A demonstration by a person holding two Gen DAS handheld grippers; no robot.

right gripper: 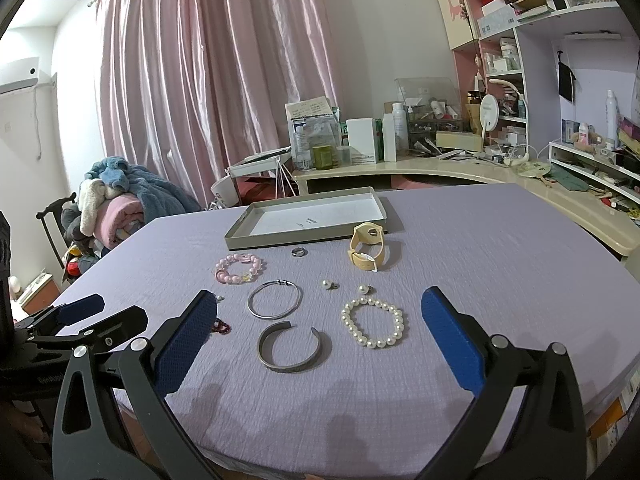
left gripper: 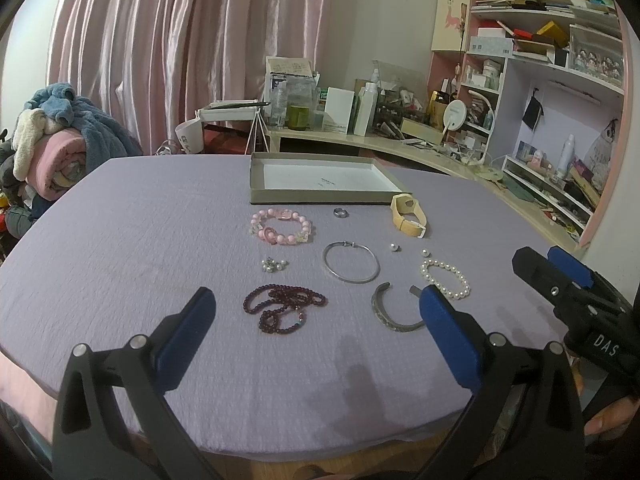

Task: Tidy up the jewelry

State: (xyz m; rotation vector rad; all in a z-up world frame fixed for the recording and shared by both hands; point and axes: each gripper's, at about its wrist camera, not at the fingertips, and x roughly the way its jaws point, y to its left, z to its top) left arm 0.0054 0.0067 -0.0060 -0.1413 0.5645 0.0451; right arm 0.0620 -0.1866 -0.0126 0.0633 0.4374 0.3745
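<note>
Jewelry lies spread on a lilac tablecloth (left gripper: 120,240) in front of a shallow grey tray (left gripper: 320,196), which also shows in the right wrist view (right gripper: 280,242). There is a pink bead bracelet (left gripper: 298,236), a dark red bead necklace (left gripper: 292,298), a thin silver bangle (left gripper: 328,270), an open silver cuff (right gripper: 276,362), a pearl bracelet (right gripper: 394,338), a cream watch (right gripper: 362,258), a small ring (right gripper: 299,252) and pearl earrings (right gripper: 328,284). My left gripper (left gripper: 316,336) is open and empty above the near edge. My right gripper (right gripper: 318,336) is open and empty above the cuff.
A curved desk (right gripper: 460,170) crowded with bottles and boxes stands behind the table. Shelves (left gripper: 560,60) fill the right wall. A chair piled with blankets (right gripper: 116,200) stands at the left, before pink curtains. The table's near edge is just below both grippers.
</note>
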